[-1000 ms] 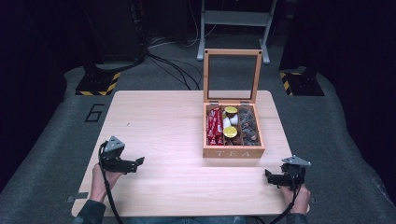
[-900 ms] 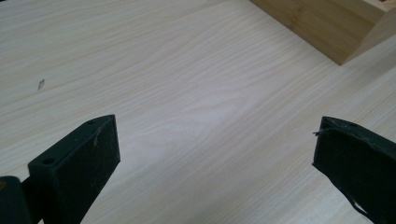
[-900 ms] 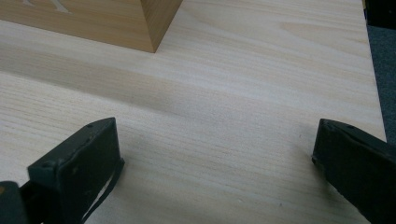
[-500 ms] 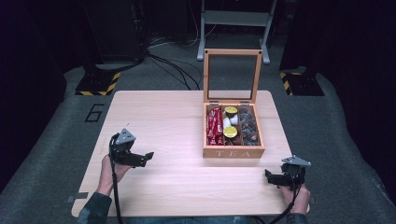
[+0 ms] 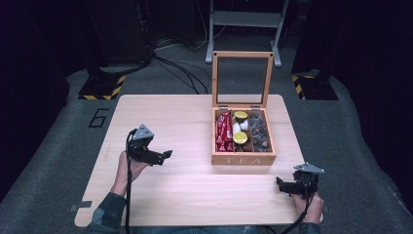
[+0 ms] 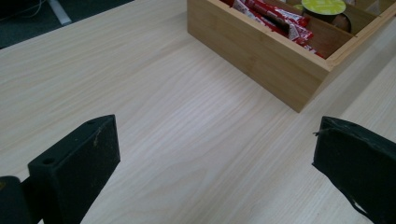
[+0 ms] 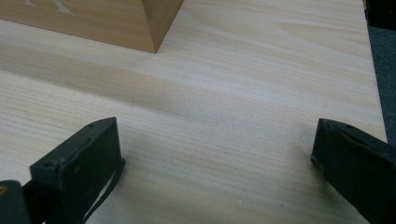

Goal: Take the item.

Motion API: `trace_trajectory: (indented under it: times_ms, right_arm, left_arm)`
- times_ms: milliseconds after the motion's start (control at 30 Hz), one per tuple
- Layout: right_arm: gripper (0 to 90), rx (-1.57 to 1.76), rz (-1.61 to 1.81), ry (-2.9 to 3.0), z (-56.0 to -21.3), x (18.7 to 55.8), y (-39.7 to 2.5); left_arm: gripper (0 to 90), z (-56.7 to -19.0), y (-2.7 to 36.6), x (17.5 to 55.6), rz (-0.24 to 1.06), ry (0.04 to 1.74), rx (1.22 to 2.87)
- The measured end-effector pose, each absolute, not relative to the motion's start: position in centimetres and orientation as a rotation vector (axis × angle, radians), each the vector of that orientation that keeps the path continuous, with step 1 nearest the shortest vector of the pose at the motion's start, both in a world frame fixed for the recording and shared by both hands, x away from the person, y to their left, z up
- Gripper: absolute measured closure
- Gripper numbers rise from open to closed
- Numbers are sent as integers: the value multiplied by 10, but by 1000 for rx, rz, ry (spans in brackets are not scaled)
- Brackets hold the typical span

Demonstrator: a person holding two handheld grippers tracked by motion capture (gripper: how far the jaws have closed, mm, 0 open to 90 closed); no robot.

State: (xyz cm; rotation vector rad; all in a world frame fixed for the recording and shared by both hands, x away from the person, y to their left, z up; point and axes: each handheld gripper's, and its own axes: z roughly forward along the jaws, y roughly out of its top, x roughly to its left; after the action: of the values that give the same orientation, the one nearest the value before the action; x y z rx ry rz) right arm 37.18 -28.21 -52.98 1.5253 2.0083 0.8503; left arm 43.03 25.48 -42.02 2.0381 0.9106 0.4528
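The left gripper [image 5: 167,154], jaws apart, hovered left of centre above the bench [image 5: 195,185], pointing toward the open tea box [image 5: 243,158]; the right gripper [image 5: 278,184], also apart, sat lower right.

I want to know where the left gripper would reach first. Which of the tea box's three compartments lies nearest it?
The left-hand compartment, holding the red packets. It lies on the side facing the left gripper; the yellow-lidded pods and dark items lie farther right.
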Motion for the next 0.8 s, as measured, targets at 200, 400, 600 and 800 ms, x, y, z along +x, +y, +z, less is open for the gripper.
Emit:
trace_trajectory:
  times_ms: [200, 400, 600, 800]
  right_arm:
    - [9, 1526, 850, 2007, -530, 372, -282]
    - [9, 1526, 850, 2007, -530, 372, -282]
    - [9, 1524, 850, 2008, -530, 372, -282]
    - [10, 1524, 850, 2008, -530, 372, -282]
  left_arm:
    - [13, -416, 239, 437, 433, 870, 2039]
    - [9, -413, 226, 444, 423, 846, 2039]
    - [4, -409, 209, 450, 409, 815, 2055]
    - [1, -405, 192, 458, 377, 776, 2059]
